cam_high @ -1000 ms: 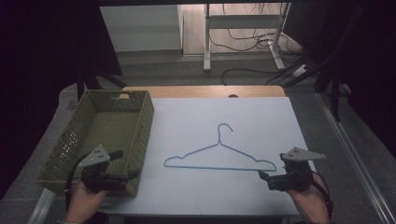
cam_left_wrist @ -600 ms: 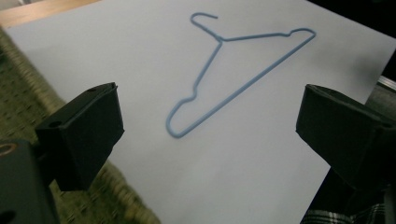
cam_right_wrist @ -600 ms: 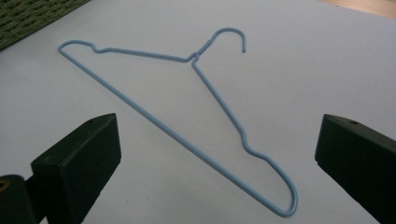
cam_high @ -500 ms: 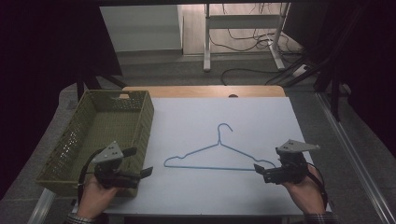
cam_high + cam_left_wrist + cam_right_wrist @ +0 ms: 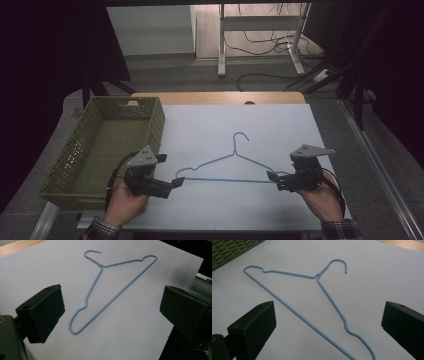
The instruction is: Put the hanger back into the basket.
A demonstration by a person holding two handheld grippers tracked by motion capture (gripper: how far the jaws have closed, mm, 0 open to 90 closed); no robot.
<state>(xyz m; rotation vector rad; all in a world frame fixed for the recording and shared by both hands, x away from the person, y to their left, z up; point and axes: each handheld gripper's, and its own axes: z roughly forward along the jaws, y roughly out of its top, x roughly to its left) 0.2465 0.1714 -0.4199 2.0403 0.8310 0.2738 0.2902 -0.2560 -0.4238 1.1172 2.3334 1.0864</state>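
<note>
A: Where is the hanger (image 5: 227,165) lying?

B: Flat on the white sheet (image 5: 240,125) that covers the table (image 5: 220,97), hook pointing away from the person. Its long bottom bar runs left to right, straight across between the two hands.

A: And the claws?

B: The left claw (image 5: 175,184) sits just at the bar's left corner; the right claw (image 5: 272,177) sits just at the right corner. Each end has its own claw beside it, so neither hand is clearly the nearer to the hanger as a whole.

A: Has either got hold of it?

B: No. In the left gripper view the jaws stand wide apart with nothing between them, and the hanger's (image 5: 110,287) rounded corner lies just ahead of them on the sheet. The right gripper view shows the same: jaws spread wide, empty, and the hanger (image 5: 312,302) runs out of the bottom edge between them.

A: So what does the next move turn on?

B: I'd judge each claw has to come in along the bar's line, toward the other, and close across thin wire at a corner. The green basket (image 5: 105,145) stands just left of the left hand (image 5: 125,202).
</note>
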